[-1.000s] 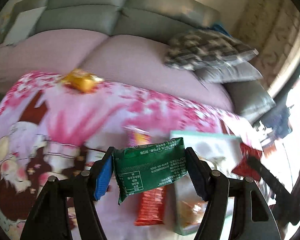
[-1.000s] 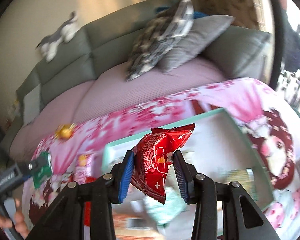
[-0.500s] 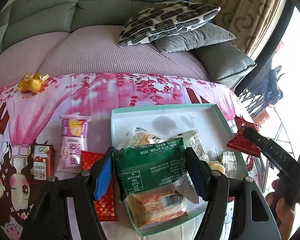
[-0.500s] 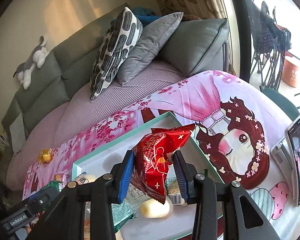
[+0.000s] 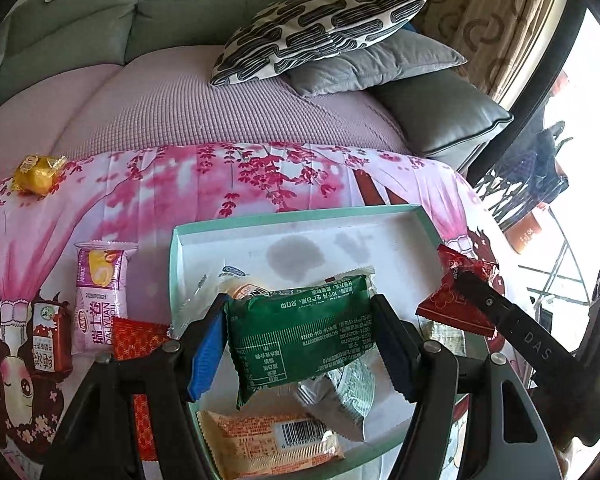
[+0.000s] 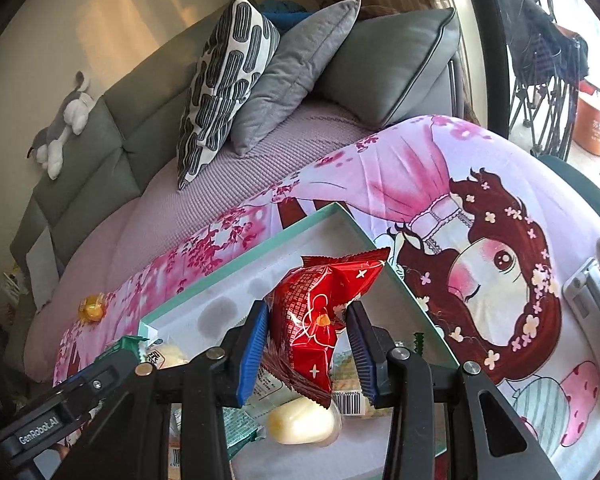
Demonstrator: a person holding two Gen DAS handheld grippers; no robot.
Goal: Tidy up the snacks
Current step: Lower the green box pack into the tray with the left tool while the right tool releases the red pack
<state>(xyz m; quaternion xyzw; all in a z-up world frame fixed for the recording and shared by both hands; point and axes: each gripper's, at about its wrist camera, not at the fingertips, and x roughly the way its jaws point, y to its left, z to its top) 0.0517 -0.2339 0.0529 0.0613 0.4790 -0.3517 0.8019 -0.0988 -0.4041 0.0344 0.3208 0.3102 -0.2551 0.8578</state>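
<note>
A: What is recorded for the left gripper (image 5: 300, 338)?

B: A green packet (image 5: 300, 334) is clamped between its blue pads, the jaws set about half wide, above the near half of the mint-rimmed tray (image 5: 300, 216). The packet is seen label-side up, printed text inverted.

A: And the right gripper (image 6: 308, 344)?

B: A red packet (image 6: 320, 316) is pinched at a narrower setting, long axis upright, over the tray's right half (the same packet is seen at 3 o'clock in the left wrist view).

A: Tray contents?

B: An orange barcode packet (image 5: 272, 444) is noted at 6 o'clock of the tray, a silver-green wrapper (image 5: 346, 396) just right of it under the green packet, and a pale yellow cake (image 6: 302, 424) below the red packet. Two grey stains are seen on the bare tray floor towards 12 o'clock.

A: Outside the tray?

B: On the pink cloth (image 5: 260, 176), at 9 o'clock of the tray, a pink roll packet (image 5: 100, 300), a brown packet (image 5: 50, 336) and a flat red packet (image 5: 138, 338) are logged; a gold-wrapped sweet (image 5: 38, 174) lies well apart at 10 o'clock.
</note>
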